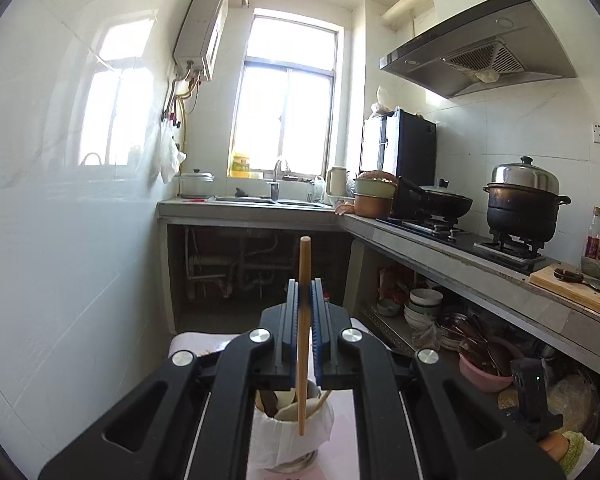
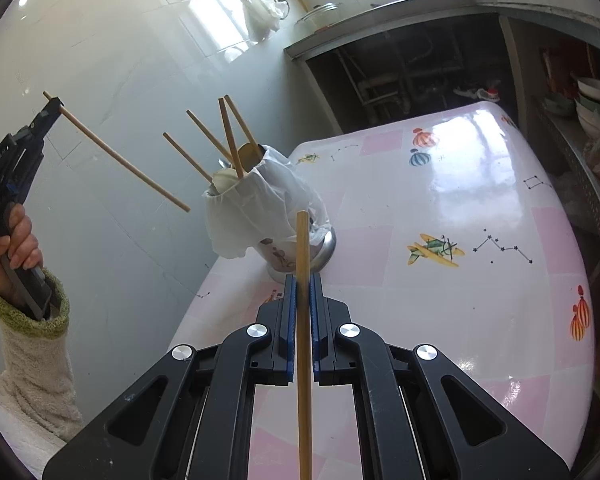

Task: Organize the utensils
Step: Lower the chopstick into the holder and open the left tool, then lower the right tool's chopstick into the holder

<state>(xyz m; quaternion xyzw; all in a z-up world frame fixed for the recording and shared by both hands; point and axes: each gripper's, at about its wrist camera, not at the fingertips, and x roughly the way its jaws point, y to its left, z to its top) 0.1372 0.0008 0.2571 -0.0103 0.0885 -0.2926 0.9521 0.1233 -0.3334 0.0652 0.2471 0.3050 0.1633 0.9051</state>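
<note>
1. I see my left claw clamped on a plain, pale wooden chopstick, upright above the cloth-lined utensil holder.
2. My right claw grips a second chopstick, near the holder on the pink patterned surface.

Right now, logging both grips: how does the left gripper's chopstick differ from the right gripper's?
The left gripper holds its chopstick directly over the cloth-lined utensil holder; the right gripper holds its chopstick short of the holder, above the table. In the right wrist view the left one slants and the right one runs straight ahead. Both are plain wood, clamped between shut blue pads.
</note>
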